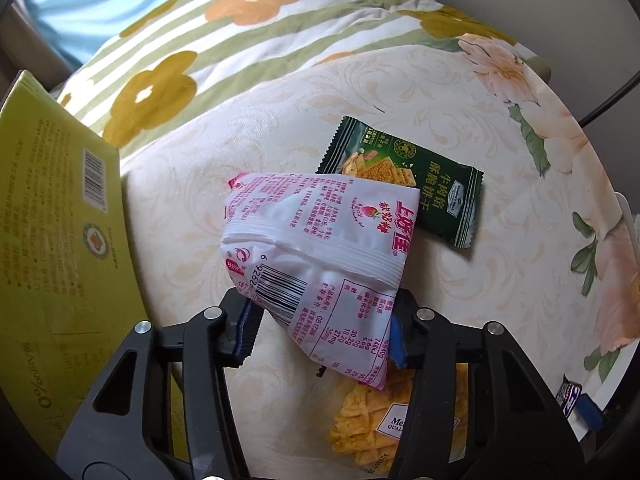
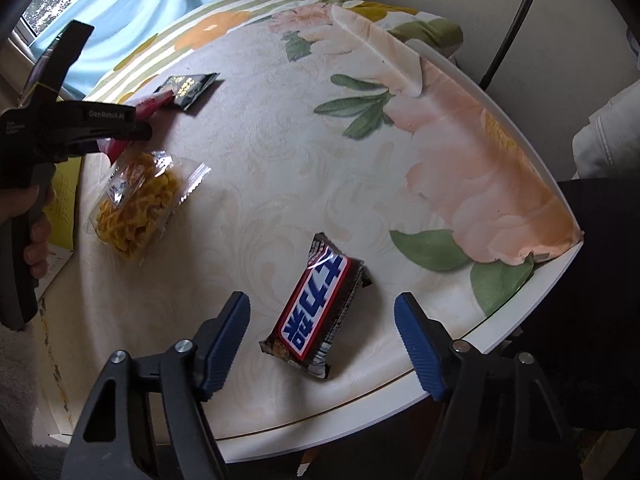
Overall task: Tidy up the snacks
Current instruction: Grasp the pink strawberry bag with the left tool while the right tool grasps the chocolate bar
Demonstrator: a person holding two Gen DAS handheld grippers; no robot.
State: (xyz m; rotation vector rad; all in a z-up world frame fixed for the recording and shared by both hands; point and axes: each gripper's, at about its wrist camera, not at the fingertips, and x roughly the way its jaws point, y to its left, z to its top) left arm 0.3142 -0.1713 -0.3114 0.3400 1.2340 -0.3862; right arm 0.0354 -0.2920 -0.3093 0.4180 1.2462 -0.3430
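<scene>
My left gripper [image 1: 322,330] is shut on a white-and-pink snack bag [image 1: 316,248] and holds it above the table. Below it lie a dark green cracker packet [image 1: 424,184] and a clear bag of yellow waffle snacks [image 1: 364,428]. A yellow-green box [image 1: 52,232] stands at the left. In the right wrist view my right gripper [image 2: 322,340] is open around a brown chocolate bar [image 2: 316,308] lying flat on the table. The left gripper [image 2: 80,128] shows at far left, above the waffle bag [image 2: 136,204], with the green packet [image 2: 188,88] beyond.
The table wears a cream floral cloth [image 2: 280,168]; its white edge [image 2: 532,160] curves round at right and front. A striped flowered quilt [image 1: 240,40] lies behind the table. A black cable [image 2: 512,24] runs down the wall at right.
</scene>
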